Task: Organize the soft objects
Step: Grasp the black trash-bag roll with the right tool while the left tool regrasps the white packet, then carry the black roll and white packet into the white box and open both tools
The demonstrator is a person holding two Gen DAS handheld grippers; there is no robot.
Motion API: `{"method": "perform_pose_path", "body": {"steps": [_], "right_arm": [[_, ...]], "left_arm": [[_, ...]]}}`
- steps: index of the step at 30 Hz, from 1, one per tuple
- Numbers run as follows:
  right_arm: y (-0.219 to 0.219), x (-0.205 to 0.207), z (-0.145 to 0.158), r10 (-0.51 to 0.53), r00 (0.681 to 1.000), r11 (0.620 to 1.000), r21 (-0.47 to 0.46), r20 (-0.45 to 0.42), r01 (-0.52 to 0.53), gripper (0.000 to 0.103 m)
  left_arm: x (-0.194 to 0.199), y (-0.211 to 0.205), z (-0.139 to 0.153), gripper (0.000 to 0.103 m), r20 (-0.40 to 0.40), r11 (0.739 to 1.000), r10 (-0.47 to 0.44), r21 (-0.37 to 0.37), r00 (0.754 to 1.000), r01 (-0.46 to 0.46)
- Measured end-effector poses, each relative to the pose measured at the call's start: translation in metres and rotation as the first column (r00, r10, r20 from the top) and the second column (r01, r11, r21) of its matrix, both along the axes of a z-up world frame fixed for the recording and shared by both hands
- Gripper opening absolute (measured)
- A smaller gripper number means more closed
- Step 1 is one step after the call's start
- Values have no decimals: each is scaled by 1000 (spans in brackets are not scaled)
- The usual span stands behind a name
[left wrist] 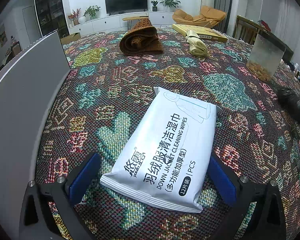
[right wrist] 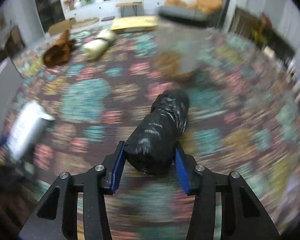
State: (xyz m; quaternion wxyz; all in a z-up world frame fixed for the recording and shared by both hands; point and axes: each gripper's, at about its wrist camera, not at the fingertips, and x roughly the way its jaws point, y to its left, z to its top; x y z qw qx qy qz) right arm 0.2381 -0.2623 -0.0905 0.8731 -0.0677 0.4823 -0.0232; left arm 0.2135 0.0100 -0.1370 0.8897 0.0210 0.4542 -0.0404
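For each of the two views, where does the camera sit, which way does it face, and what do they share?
Left wrist: sits behind the left gripper, facing across the patterned woven tablecloth; open blue-padded fingers flank the white wet-wipes packet.
Right wrist: sits behind the right gripper, motion-blurred; fingers close against the black crinkled plastic roll.
Shared: packet, black roll, brown knitted cloth, cream rolled cloth, black television.

White walls; a dark television [left wrist: 126,1] above a long white cabinet [left wrist: 102,23]; potted plants [left wrist: 169,1] beside it — an orange lounge chair [left wrist: 200,16] right.
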Motion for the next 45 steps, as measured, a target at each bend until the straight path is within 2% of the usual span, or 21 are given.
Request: {"method": "perform_pose_path", "body": {"steps": [5,6,9,11,12,13,15,18,20,22,25,26,27,29,30,32,33,36,39,42,45], "right_arm": [[-68,26,2,-35,999,996,-77,29,38,47],[-83,34,0,-56,998,996,-64,34,58,47],[-119,48,-11,-144,990,990,6,4,144,49],[-143,52,-23,-209,977,975,62,-53,212,50],[-149,51,-24,-220,973,971,81,-66,225,54],[-156,49,-23,-231,970,964,115,-75,238,66],[-168,44,-12,-241,969,948,198,-63,249,75],[-186,40,8,-281,958,910,299,-62,287,77],[-191,45,12,-297,951,894,325,-83,308,78],[-185,54,13,-286,951,900,310,-115,308,78],[-174,71,-1,-259,954,924,249,-150,290,74],[-169,75,-8,-265,950,932,210,-164,296,64],[-168,76,-11,-271,948,935,188,-169,301,39],[-168,76,-5,-317,940,931,146,-129,335,38],[-169,75,3,-337,937,928,137,-96,348,38],[-169,72,25,-349,937,926,148,-24,348,38],[-167,69,44,-342,939,929,161,30,333,38],[-147,59,95,-290,946,952,145,147,269,38],[-112,56,131,-202,959,973,149,200,174,38],[-51,41,161,-86,968,984,170,237,46,38],[28,21,178,48,968,964,242,248,-110,38]], "left_arm": [[1,-1,0,103,0,1000,0,0,1000,0],[1,-1,0,103,0,1000,0,0,1000,0],[0,0,0,103,0,1000,0,0,1000,0],[-1,0,0,103,0,1000,0,0,1000,0],[0,0,0,103,0,1000,0,1,1000,0],[-1,0,0,103,0,1000,0,1,1000,0],[-1,0,0,103,-1,1000,1,0,1000,-1],[0,-2,1,103,-11,1000,-2,0,1000,2],[3,-4,3,103,-63,1000,-25,6,998,26],[6,-7,6,103,-129,998,-58,14,990,60],[7,-11,7,103,-167,997,-71,27,983,77],[9,-11,7,103,-178,997,-71,29,982,77],[10,-12,7,103,-190,996,-77,30,979,85],[11,-10,9,93,-180,994,-104,14,978,108],[11,-8,13,81,-153,994,-109,4,982,111],[14,-3,18,75,-148,993,-115,-38,982,111],[14,3,23,68,-137,992,-109,-79,984,99],[8,18,48,68,-78,982,-78,-178,994,63],[-11,38,84,68,-14,953,-55,-300,998,48],[-35,69,127,68,57,915,-27,-400,998,48],[-63,109,164,68,125,909,16,-414,992,38]]}}
